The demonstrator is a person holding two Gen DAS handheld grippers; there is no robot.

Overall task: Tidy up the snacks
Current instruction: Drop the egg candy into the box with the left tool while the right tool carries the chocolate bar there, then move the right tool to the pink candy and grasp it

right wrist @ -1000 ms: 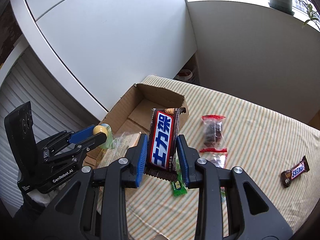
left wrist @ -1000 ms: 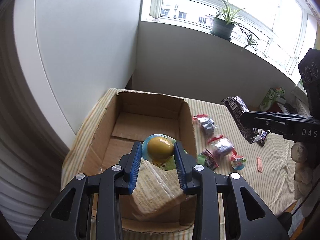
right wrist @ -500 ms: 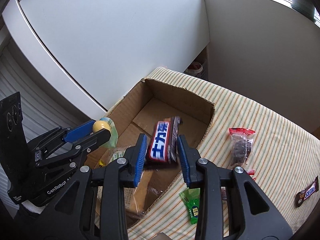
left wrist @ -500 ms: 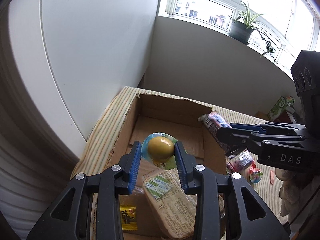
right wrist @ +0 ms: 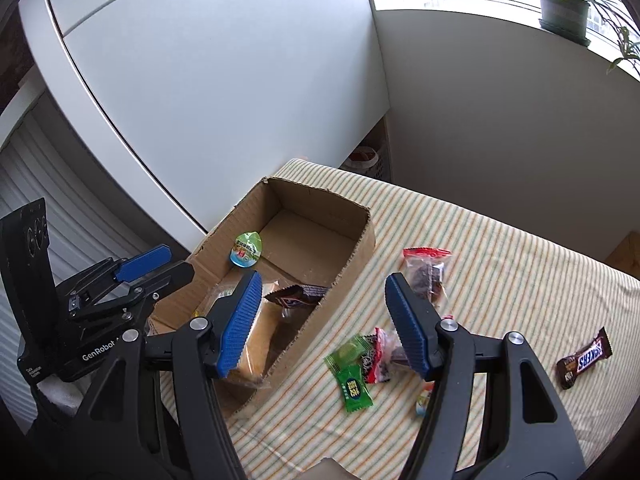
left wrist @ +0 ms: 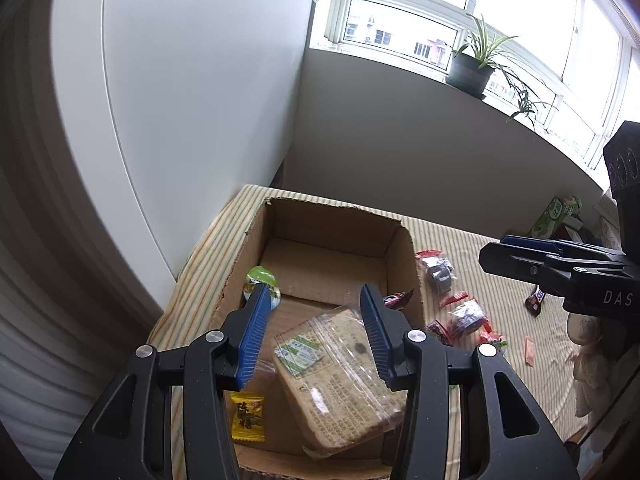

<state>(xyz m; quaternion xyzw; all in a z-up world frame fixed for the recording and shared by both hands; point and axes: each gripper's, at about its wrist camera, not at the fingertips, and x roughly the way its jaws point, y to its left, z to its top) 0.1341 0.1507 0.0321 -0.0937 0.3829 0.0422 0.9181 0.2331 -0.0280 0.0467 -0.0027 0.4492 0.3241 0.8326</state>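
Observation:
A cardboard box (left wrist: 336, 216) (right wrist: 360, 252) stands on the striped cloth at the table's far left corner. In it lie a bagged bread slab (left wrist: 340, 376), a yellow candy (left wrist: 247, 418), a green-lidded jelly cup (left wrist: 261, 280) (right wrist: 246, 249) and a dark chocolate bar (right wrist: 298, 294). My left gripper (left wrist: 314, 332) is open and empty above the box. My right gripper (right wrist: 322, 320) is open and empty over the box's right wall. Loose on the cloth are a green candy (right wrist: 352, 376), red-edged packets (right wrist: 426, 270) (left wrist: 464, 316) and a Snickers bar (right wrist: 586, 358).
A white cabinet wall (right wrist: 220, 80) rises behind the box. A potted plant (left wrist: 470, 70) stands on the windowsill. A green carton (left wrist: 554, 216) stands at the table's far right. An orange sachet (left wrist: 529, 350) lies near the right edge.
Both grippers opened. The jelly cup dropped from my left gripper into the box, and the chocolate bar dropped from my right gripper into the box.

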